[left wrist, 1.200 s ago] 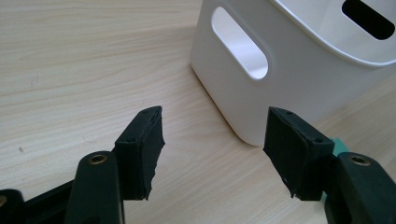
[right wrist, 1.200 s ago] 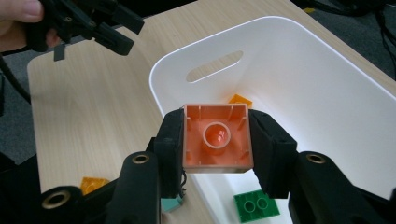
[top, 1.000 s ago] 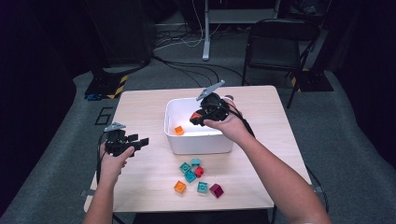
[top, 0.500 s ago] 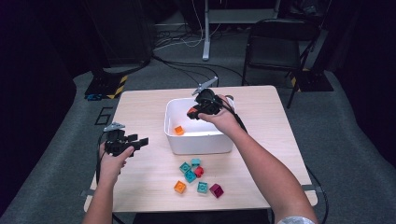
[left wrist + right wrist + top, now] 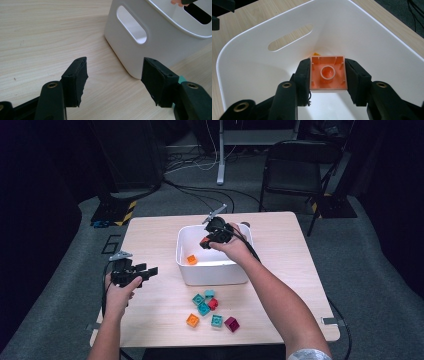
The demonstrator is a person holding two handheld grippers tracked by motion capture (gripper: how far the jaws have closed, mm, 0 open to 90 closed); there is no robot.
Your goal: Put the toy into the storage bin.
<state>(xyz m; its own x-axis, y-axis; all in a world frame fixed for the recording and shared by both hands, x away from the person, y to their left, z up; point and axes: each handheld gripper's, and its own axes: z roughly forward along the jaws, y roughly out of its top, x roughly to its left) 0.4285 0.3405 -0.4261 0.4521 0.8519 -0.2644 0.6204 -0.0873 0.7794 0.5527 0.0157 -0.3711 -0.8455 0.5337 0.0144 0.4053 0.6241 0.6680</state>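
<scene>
High view: the right claw (image 5: 206,241) hangs over the white bin (image 5: 215,270) at mid-frame; loose bricks (image 5: 209,309) lie below it on the tabletop (image 5: 150,230). Left gripper view: the left claw (image 5: 113,80) rests spread apart beside the bin. Right gripper view: jaws clamped on a salmon-orange brick (image 5: 328,73), underside up, inside the bin. Likely next: release it.
</scene>
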